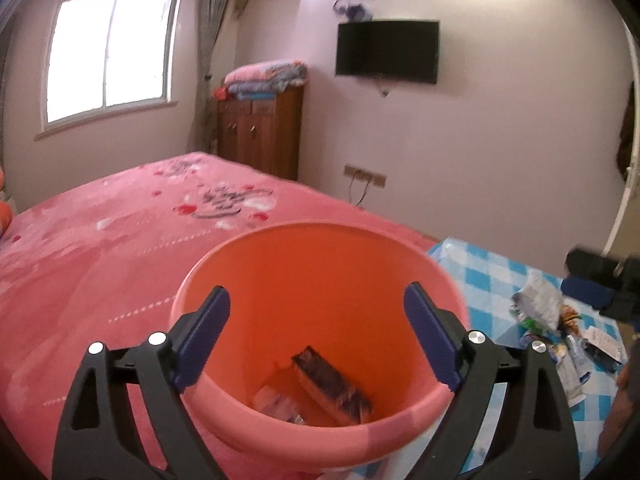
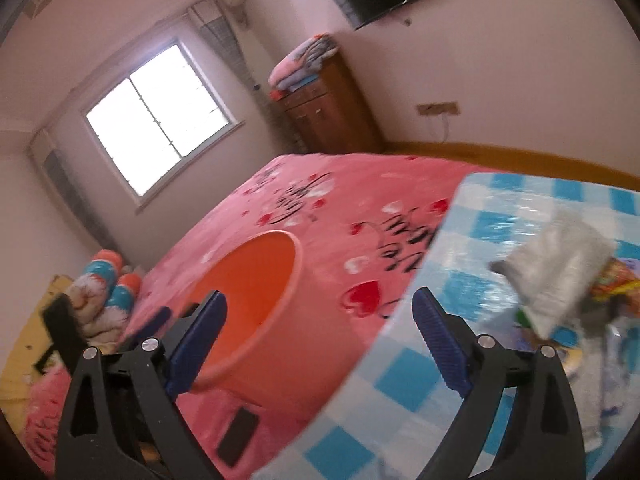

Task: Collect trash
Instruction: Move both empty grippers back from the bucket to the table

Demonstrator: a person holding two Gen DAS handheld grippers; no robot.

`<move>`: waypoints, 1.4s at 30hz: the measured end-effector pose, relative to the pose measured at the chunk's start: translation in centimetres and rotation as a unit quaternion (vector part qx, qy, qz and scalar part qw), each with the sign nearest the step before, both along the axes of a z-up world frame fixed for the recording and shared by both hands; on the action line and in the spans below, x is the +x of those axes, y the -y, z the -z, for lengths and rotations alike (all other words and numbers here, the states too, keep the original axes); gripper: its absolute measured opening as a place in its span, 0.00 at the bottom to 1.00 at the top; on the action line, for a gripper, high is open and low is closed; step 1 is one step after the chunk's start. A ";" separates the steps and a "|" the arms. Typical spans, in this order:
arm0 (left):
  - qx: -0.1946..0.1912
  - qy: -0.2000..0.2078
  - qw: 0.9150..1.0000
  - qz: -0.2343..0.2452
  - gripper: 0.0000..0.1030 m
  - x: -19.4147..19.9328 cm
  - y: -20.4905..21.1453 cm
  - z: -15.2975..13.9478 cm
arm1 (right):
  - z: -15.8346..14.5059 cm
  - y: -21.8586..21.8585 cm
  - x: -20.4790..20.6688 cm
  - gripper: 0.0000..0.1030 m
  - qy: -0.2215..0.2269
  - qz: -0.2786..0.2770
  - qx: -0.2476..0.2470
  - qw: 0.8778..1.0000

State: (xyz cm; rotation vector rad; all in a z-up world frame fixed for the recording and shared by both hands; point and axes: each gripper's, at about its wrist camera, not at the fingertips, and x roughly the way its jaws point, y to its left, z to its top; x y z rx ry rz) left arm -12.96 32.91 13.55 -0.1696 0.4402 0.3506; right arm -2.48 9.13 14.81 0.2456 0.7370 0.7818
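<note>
An orange-pink bucket (image 1: 320, 264) stands on the bed against the table's edge. Inside it lie a dark brown wrapper (image 1: 332, 388) and a clear plastic piece (image 1: 276, 404). My left gripper (image 1: 317, 290) hangs over the bucket's mouth, open, with nothing between its blue pads. A heap of trash (image 1: 560, 320) lies on the blue-checked table (image 1: 480, 276). In the right wrist view my right gripper (image 2: 320, 296) is open and empty, above the table's edge (image 2: 400, 380) between the bucket (image 2: 256, 304) and the heap. A silvery bag (image 2: 560, 272) and an orange wrapper (image 2: 616, 280) top that heap.
The pink bedspread (image 1: 100, 260) fills the left. A dark phone (image 2: 238, 436) lies on it near the bucket's foot. Rolled blankets (image 2: 104, 288) sit at the bed's far left. A wooden cabinet (image 1: 260, 132) and a wall TV (image 1: 386, 52) are behind.
</note>
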 end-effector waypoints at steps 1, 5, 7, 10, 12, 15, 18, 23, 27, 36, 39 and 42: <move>-0.002 0.009 1.000 0.007 0.87 -0.2 0.3 -0.1 | 0.3 0.4 -0.2 0.90 0.005 0.006 -0.003 1.000; -0.018 0.035 0.999 0.031 0.87 -0.6 1.4 -0.3 | 1.0 2.7 -1.6 0.94 0.034 0.032 -0.005 0.999; -0.019 0.044 0.998 0.042 0.87 -0.8 2.3 -0.4 | 0.8 3.5 -2.1 0.95 0.052 0.046 -0.013 0.998; -0.016 0.045 0.997 0.057 0.87 -0.6 3.5 -0.4 | 0.7 5.0 -2.9 0.95 0.076 0.068 -0.020 0.995; -0.017 0.043 0.997 0.069 0.87 -0.4 4.4 -0.5 | 0.6 5.6 -3.1 0.95 0.087 0.081 -0.023 0.993; -0.019 0.034 0.995 0.089 0.87 -0.1 5.4 -0.3 | 0.4 6.7 -3.6 0.95 0.100 0.097 -0.022 0.990; -0.005 0.013 0.995 0.103 0.87 0.2 6.8 -0.1 | 0.5 7.3 -4.0 0.95 0.103 0.103 -0.025 0.989; -0.004 -0.017 0.992 0.126 0.87 0.6 8.7 0.5 | 0.7 8.5 -4.8 0.95 0.108 0.112 -0.030 0.987; 0.003 -0.030 0.989 0.145 0.87 0.5 10.1 1.1 | 0.6 9.3 -5.2 0.95 0.111 0.119 -0.030 0.986; 0.006 -0.039 0.983 0.177 0.87 0.6 12.6 1.8 | 1.1 11.4 -5.5 0.95 0.106 0.133 -0.023 0.985; 0.002 -0.045 0.982 0.181 0.87 0.8 13.1 2.1 | 1.4 11.8 -5.5 0.95 0.104 0.134 -0.028 0.985; 0.003 -0.047 0.982 0.183 0.87 0.9 13.6 2.4 | 1.7 12.1 -5.5 0.95 0.102 0.133 -0.031 0.985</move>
